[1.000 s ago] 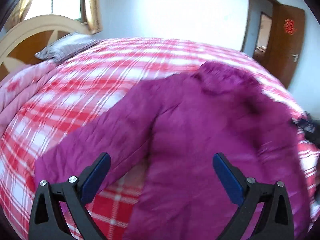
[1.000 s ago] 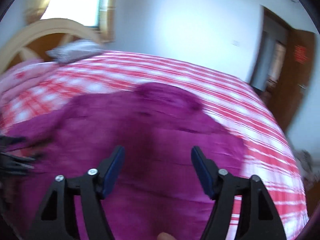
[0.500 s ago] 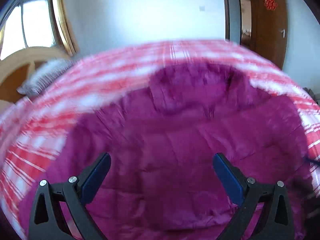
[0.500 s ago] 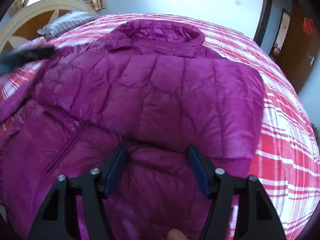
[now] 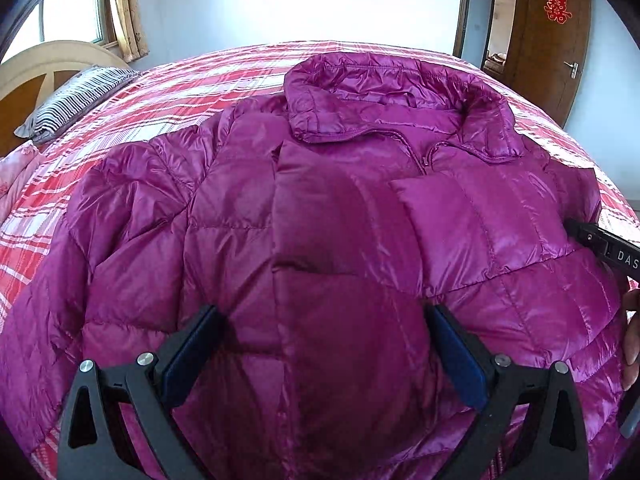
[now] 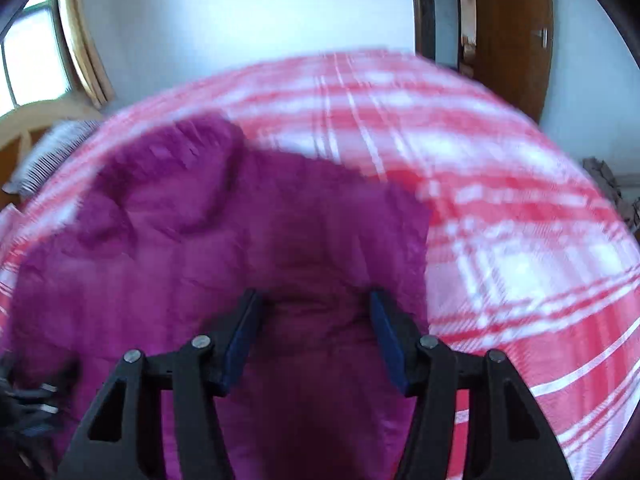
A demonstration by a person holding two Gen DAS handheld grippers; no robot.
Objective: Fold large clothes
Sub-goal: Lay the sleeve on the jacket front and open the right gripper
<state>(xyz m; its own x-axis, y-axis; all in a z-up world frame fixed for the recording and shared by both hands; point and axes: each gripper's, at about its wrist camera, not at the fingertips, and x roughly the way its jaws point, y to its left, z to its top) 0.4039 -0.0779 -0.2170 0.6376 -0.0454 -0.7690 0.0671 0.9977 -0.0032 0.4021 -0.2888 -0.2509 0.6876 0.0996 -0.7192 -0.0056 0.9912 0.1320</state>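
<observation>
A shiny magenta puffer jacket lies front up on the bed, collar towards the far side. Both sleeves are folded over the chest: one runs down the middle, the other's cuff lies beside it. My left gripper hangs open just above the middle sleeve, its jaws wide apart and gripping nothing. The right wrist view is blurred by motion. There my right gripper stands partly open over the jacket near its right edge, fabric showing between the jaws but not pinched.
The bed's red and white plaid cover reaches out around the jacket. A striped pillow and a wooden headboard are at the far left. A brown door stands at the far right. A person's hand shows at the right edge.
The left wrist view has swung from the spread left sleeve to the jacket's middle, and that sleeve now lies folded over the front. My right gripper narrowed slightly and moved towards the jacket's right edge.
</observation>
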